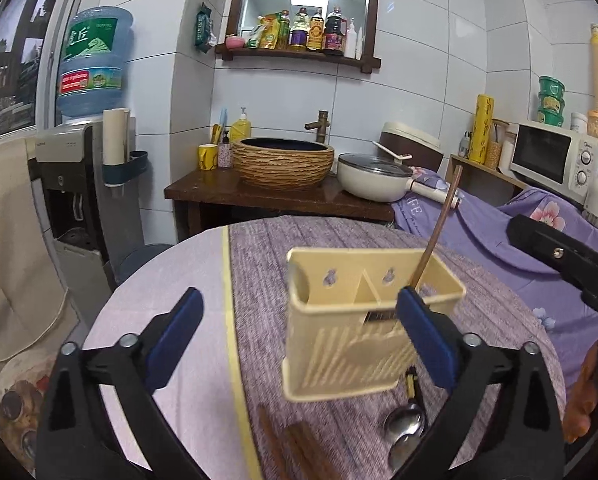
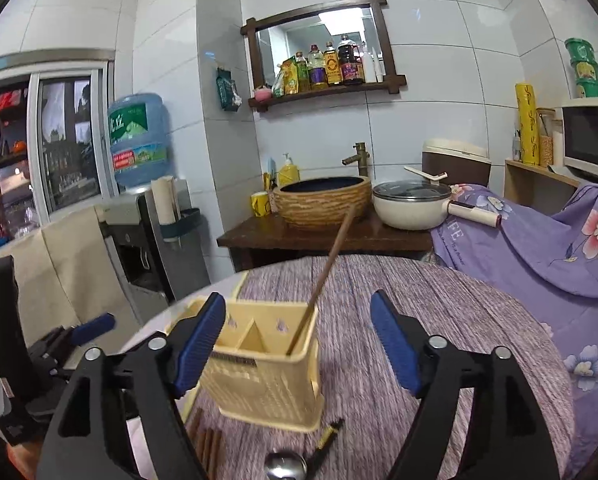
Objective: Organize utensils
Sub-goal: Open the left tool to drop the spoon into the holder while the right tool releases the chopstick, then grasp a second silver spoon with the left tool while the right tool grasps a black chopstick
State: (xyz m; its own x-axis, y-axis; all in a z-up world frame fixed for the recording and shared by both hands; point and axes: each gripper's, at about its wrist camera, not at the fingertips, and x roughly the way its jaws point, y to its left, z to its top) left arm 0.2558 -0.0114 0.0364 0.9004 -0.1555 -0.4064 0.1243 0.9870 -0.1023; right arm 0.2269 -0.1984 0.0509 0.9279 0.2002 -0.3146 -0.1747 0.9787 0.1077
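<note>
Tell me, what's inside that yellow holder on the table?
One brown chopstick leans out of the yellow holder's right compartment. The left compartment looks empty, though the walls hide both bottoms.

The left black two-finger gripper with blue pads (image 1: 299, 334) points slightly downward, its jaws spread wide with nothing pressed between them. The right black gripper with ribbed blue pads (image 2: 299, 340) angles gently down too, jaws apart and empty.

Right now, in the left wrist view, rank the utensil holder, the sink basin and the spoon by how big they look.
1. Utensil holder, though it is nearest the camera.
2. Sink basin.
3. Spoon, partly hidden by the left gripper.
</note>
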